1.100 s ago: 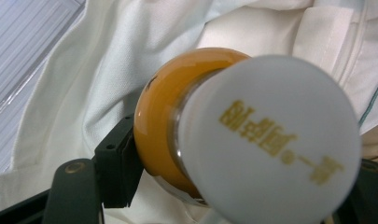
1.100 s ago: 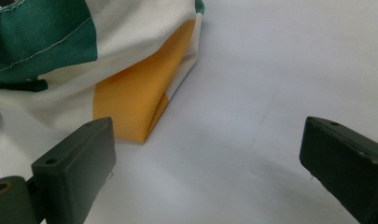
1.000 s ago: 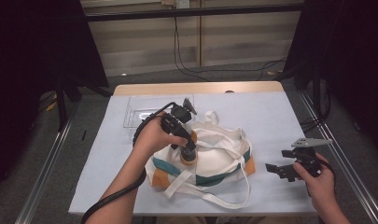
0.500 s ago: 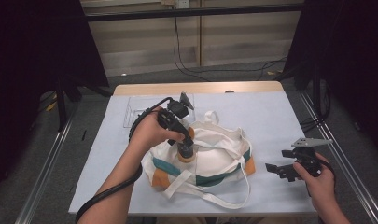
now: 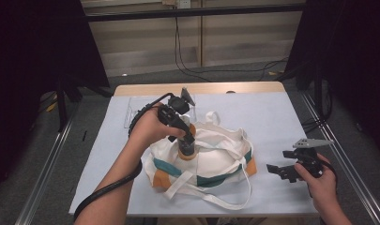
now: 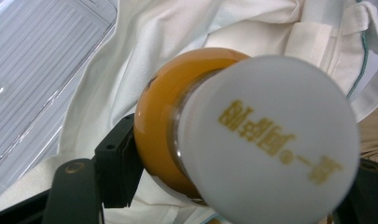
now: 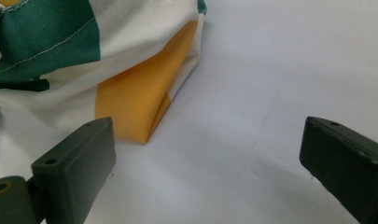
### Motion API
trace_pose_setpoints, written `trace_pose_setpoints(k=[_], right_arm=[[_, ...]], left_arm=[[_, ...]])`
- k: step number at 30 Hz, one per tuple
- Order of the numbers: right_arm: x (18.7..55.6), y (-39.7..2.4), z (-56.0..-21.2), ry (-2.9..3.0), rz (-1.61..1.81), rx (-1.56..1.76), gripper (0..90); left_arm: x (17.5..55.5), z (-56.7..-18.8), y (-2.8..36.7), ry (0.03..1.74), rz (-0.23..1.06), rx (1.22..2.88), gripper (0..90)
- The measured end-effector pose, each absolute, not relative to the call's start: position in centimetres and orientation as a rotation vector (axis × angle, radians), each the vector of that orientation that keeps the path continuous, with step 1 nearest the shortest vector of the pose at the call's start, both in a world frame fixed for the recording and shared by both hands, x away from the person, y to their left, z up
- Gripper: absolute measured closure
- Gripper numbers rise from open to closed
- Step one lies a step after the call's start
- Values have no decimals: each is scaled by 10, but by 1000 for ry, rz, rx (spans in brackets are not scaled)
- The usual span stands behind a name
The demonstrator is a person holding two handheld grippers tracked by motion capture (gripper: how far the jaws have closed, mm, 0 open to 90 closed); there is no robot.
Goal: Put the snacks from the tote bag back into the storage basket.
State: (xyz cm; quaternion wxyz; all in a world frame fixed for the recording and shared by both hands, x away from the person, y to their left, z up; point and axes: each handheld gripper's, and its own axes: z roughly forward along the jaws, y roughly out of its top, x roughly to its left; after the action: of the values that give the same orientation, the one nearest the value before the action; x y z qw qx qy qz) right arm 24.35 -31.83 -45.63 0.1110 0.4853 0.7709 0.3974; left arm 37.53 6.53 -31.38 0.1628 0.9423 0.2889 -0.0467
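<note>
An orange bottle (image 5: 188, 152) with a white cap (image 6: 270, 144) points down into the folds of a white tote bag (image 5: 220, 161) with green and orange stripes, lying mid-table. My left gripper (image 5: 187, 142) is shut on the bottle (image 6: 156, 126), its black jaws at either side of the body just below the cap. I cannot tell whether the bottle's base rests on anything. My right gripper (image 5: 277, 172) is held at the table's right, open, nothing between its jaws. In the right gripper view, the right gripper (image 7: 210, 163) faces the bag's orange corner (image 7: 130, 100) over the pale tablecloth.
A clear ribbed plastic tray (image 5: 133, 111) lies at the back left of the table, beside the bag (image 6: 42, 70). The bag's white straps (image 5: 211, 199) trail toward the front edge. Metal rails (image 5: 44, 178) run along both sides of the table.
My left hand has shifted slightly with the bottle, standing a little more upright over the bag. The right hand and its gripper have kept still.
</note>
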Motion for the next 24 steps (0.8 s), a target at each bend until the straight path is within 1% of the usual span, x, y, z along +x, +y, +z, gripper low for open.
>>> trace_pose_setpoints(k=[24], right_arm=[[244, -318, -458, 2269, 1166, 1430, 35]], left_arm=[[383, -299, 68, 816, -129, 2682, 301]])
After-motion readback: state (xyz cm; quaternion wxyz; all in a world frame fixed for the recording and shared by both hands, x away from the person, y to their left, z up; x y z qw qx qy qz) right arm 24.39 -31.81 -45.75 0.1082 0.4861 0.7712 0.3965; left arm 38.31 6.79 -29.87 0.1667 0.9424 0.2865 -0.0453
